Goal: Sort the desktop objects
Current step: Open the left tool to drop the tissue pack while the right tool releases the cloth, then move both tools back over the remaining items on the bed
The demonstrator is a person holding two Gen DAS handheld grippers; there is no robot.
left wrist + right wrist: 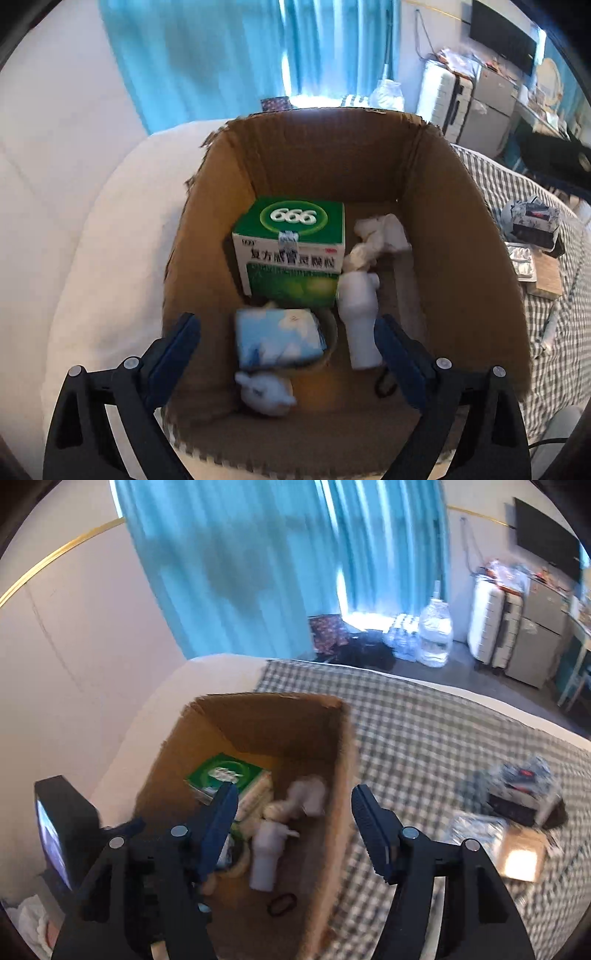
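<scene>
Both grippers, left (288,354) and right (293,829), hang open and empty over the cardboard box (436,229); lift clear before fetching the clutter (517,805) near the bed's right edge.

Inside the cardboard box (436,236) on the bed (424,738), the medicine carton (291,247) sits behind the tissue pack (277,338), with the bottle (360,317) to their right.

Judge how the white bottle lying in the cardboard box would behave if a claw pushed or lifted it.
The white bottle lies on its side with a rounded body, so a push would probably roll it. It looks like smooth, rigid plastic, likely slippery but not crushable. The green medicine box beside it may stop the roll.
</scene>
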